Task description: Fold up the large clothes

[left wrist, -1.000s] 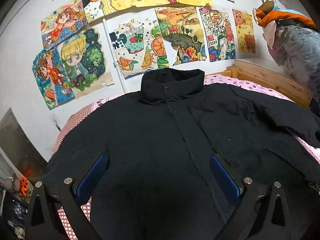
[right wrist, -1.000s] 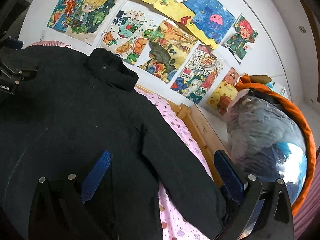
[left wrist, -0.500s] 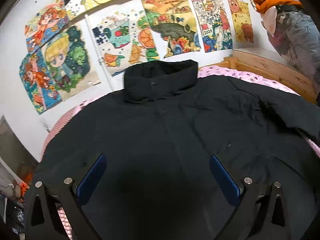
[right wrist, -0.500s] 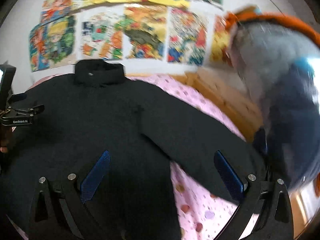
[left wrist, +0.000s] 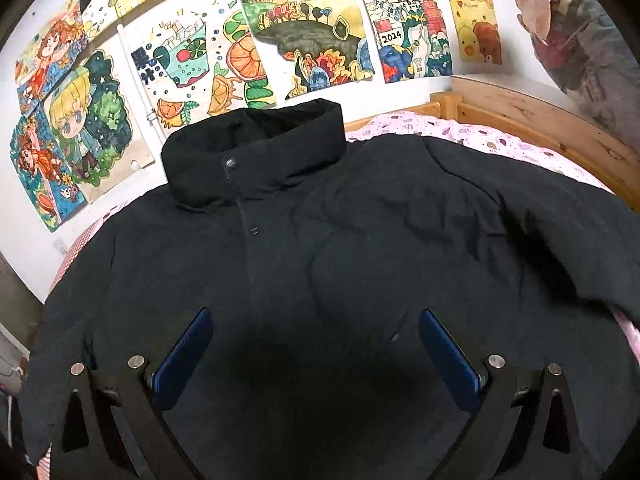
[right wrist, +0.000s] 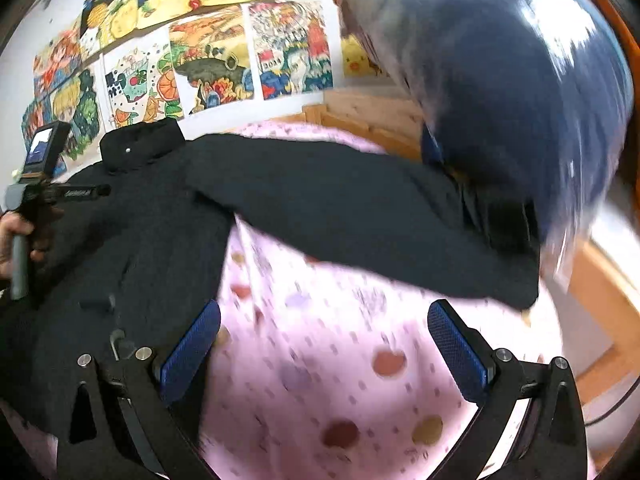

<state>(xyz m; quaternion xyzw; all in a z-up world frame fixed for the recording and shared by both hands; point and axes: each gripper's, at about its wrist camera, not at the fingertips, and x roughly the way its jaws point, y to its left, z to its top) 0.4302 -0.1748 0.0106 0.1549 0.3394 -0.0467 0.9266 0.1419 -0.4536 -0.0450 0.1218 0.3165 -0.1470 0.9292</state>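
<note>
A large black puffer jacket lies flat, front up and closed, on a pink patterned bed sheet, collar toward the wall. My left gripper is open and empty, hovering over the jacket's lower front. In the right wrist view the jacket lies left, with its right sleeve stretched out across the sheet. My right gripper is open and empty above bare sheet, just below that sleeve. The left gripper also shows in the right wrist view, held in a hand.
Colourful drawings cover the wall behind the bed. A wooden bed frame runs along the right. A big blue and orange bundle in plastic stands by the bed's right side, close to the sleeve's cuff.
My left gripper has moved closer over the jacket's front. My right gripper has swung right and down, from over the jacket's body to the bare sheet below the outstretched sleeve.
</note>
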